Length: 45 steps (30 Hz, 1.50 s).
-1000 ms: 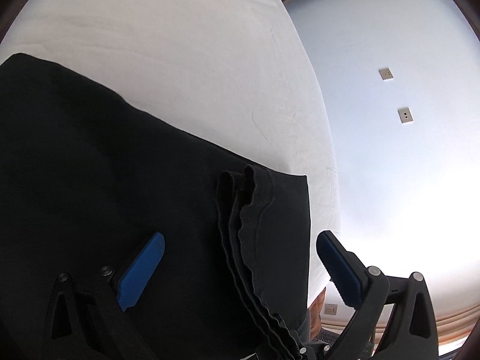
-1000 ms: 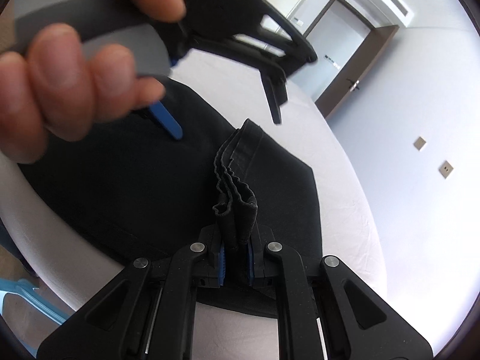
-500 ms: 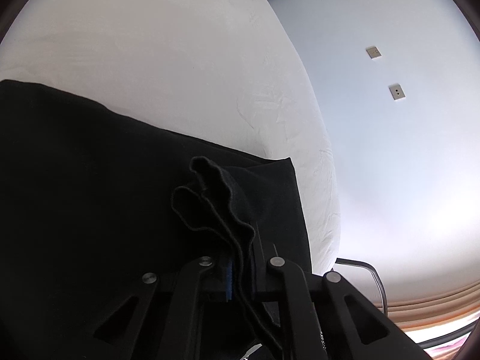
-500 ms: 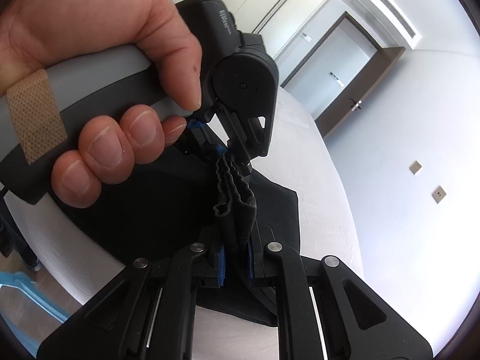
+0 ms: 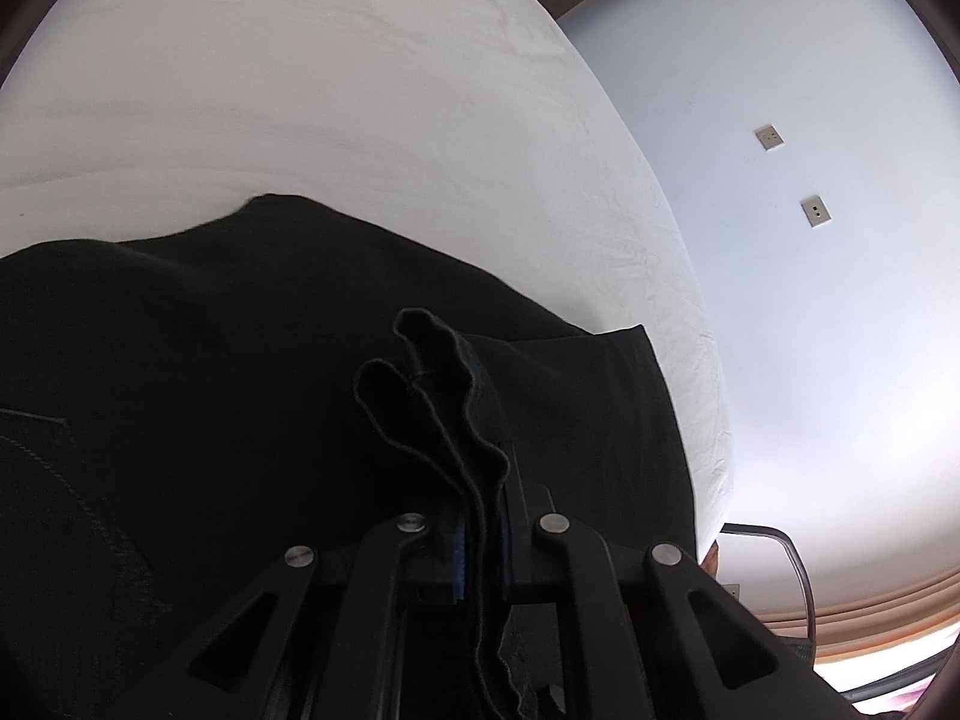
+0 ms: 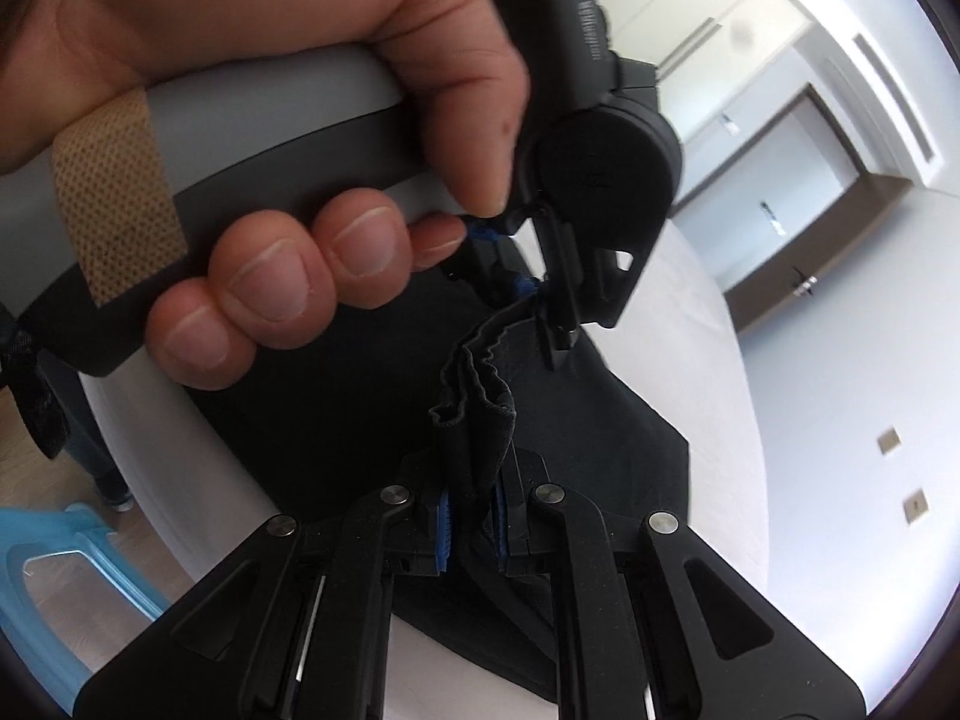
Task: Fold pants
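Left wrist view shows the left hand-held gripper (image 5: 480,546) closed on a bunched edge of the black pants (image 5: 240,420); several layers of hem stand up between its blue pads. Right wrist view shows the right hand-held gripper (image 6: 471,516) closed too, pinching the same stacked edge a little further along, and the short piece of cloth between the two grips hangs loose and wavy. In this view the person's left hand (image 6: 270,192) is wrapped around the grey handle of the other tool, just above the cloth. The pants lie on the white bed (image 5: 360,120), near its edge beside the pale wall (image 5: 810,330), and the bigger part is spread flat and dark on the sheet. I judge that at least one fold is already done, because the gripped edge has many layers on each other. What is left, I think, is to carry this edge over the rest of the pants, lay it down and release it. If more folds are needed after that, I cannot tell.
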{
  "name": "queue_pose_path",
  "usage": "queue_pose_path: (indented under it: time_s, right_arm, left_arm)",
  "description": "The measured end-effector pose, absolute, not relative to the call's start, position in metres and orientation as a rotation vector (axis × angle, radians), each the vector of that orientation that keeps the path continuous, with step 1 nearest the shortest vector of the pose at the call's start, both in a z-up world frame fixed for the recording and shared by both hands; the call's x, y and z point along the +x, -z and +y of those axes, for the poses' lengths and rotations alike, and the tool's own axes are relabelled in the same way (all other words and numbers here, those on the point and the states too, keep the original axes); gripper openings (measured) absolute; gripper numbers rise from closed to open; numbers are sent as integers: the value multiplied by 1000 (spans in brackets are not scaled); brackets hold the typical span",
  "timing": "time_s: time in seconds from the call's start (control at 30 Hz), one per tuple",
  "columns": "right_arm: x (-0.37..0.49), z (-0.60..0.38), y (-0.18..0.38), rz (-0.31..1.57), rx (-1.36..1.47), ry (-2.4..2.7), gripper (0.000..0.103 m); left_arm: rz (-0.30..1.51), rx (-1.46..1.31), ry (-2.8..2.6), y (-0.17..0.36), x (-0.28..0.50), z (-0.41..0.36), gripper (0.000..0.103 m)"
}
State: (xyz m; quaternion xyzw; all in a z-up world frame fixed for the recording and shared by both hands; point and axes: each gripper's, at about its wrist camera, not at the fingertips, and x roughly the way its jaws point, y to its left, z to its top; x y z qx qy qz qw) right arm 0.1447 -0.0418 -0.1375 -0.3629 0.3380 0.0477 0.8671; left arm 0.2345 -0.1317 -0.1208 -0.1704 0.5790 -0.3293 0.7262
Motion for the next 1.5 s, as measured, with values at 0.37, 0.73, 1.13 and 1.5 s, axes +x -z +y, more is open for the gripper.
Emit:
queue_pose_path:
  time_s: [0.37, 0.73, 1.13, 1.5]
  right_arm:
    - [135, 20, 162, 771, -790, -223, 9]
    - [118, 23, 171, 832, -783, -248, 11]
    - [63, -89, 127, 964, 46, -459, 47]
    - [96, -321, 141, 936, 772, -509, 46]
  left_arm:
    - [1281, -297, 672, 130, 254, -101, 8]
    - [1250, -199, 632, 143, 248, -58, 26]
    - [991, 26, 386, 96, 204, -46, 62]
    - [1094, 234, 367, 151, 171, -101, 67]
